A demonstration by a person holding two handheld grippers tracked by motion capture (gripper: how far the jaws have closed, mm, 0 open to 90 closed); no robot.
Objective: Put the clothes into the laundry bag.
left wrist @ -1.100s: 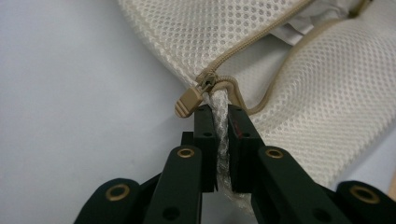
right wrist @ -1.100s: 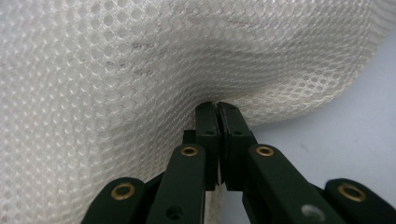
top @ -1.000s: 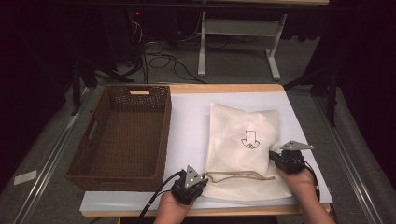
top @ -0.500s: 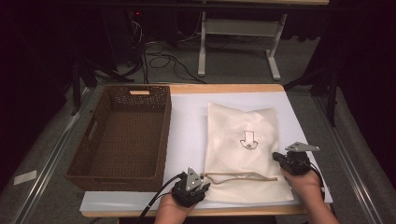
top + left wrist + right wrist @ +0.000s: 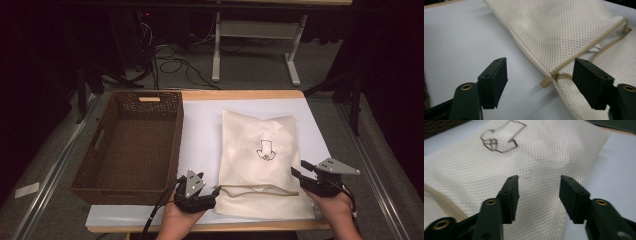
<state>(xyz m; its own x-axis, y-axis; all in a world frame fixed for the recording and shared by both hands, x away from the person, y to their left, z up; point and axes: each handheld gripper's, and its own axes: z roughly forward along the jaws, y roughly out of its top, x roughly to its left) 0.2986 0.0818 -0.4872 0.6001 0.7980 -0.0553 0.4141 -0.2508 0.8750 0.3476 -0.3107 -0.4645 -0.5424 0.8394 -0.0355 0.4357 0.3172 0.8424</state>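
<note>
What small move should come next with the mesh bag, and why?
Probably regrip the mesh bag at its near edge to lift it toward the basket. Both the left gripper and right gripper have just been opening, with nothing pinched; the bag lies flat with its zipper pull at the end.

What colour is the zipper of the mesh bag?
Beige, a little darker than the cream mesh bag. The zipper shows best in the left gripper view.

A dim lab: loose floor cables (image 5: 170, 60), a white equipment stand (image 5: 255, 45), black-curtained surroundings.
</note>
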